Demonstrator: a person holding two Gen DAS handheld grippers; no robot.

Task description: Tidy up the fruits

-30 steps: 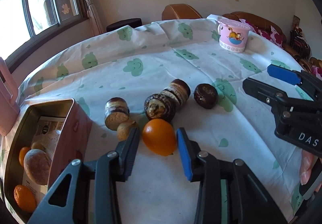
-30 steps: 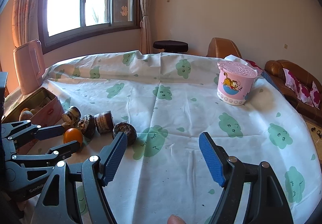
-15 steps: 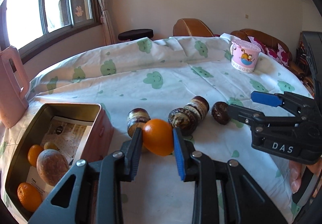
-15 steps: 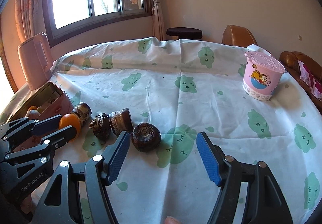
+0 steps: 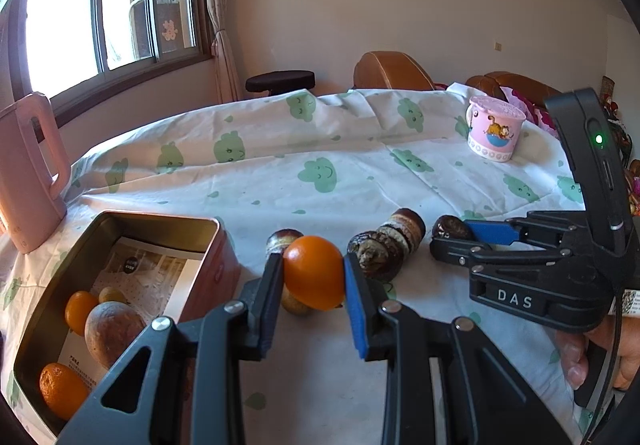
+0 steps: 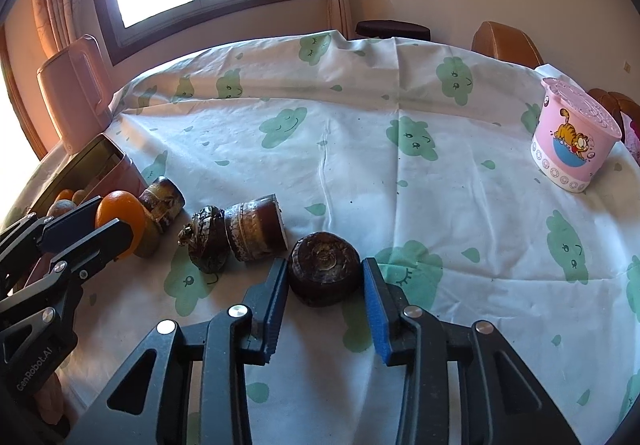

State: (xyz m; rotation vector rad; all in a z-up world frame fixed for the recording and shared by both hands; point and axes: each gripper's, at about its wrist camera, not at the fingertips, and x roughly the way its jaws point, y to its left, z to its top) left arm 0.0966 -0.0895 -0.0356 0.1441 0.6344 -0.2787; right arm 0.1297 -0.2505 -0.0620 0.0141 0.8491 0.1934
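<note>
the left gripper (image 5: 314, 279) clamps an orange (image 5: 314, 272), lifted just clear of the cloth beside an open tin (image 5: 160, 223) that holds more fruit. the right gripper (image 6: 325, 287) has just been closing around a dark round fruit (image 6: 325, 272) on the tablecloth (image 6: 360, 133); its pads sit at the fruit's sides, seemingly touching. other dark fruits (image 6: 236, 233) lie between the two grippers.
</note>
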